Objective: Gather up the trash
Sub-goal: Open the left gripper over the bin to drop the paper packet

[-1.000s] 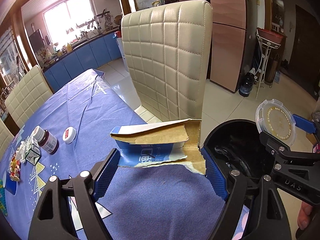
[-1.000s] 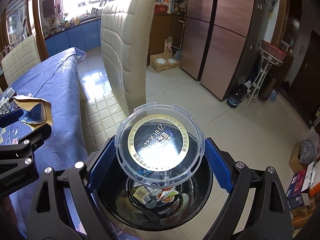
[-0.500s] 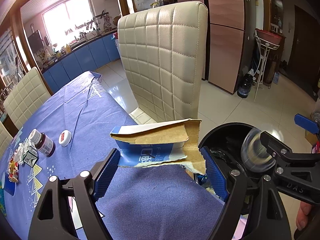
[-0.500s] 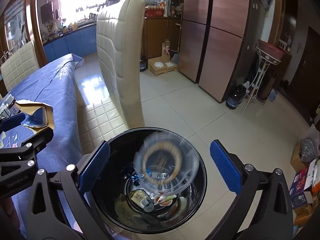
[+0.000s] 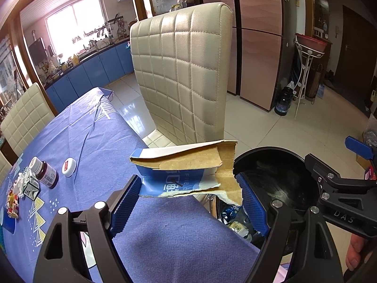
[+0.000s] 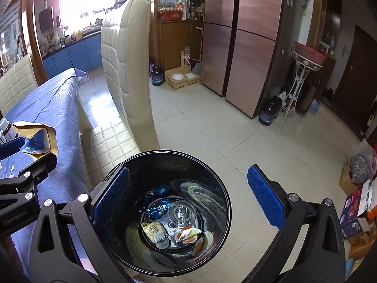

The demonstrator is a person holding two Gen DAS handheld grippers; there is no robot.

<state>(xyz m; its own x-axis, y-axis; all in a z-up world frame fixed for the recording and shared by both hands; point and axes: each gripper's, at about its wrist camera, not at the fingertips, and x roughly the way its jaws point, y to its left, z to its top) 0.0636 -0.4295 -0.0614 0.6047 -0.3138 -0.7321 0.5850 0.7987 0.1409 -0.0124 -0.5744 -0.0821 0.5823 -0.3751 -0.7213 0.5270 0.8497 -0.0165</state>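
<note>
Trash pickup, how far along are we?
Done: wrappers and a clear lid lie in the black bin; the right gripper is open and empty above it. In hand: the left gripper holds torn cardboard. Left: a bottle, a cap and scraps on the table.

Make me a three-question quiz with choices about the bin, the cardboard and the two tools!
1. Where is the black trash bin?
A) On the table
B) On the floor beside the table
C) On the chair

2. What colour is the tablecloth?
A) Blue
B) Red
C) Green

3. What is the left tool doing?
A) Hanging empty
B) Gripping a bottle
C) Gripping a torn cardboard piece

Answers:
1 B: the bin stands on the tiles next to the table's edge.
2 A: blue cloth covers the table.
3 C: both blue pads press the cardboard's ends, while the right tool, whose jaws have just opened, holds nothing above the bin.
</note>
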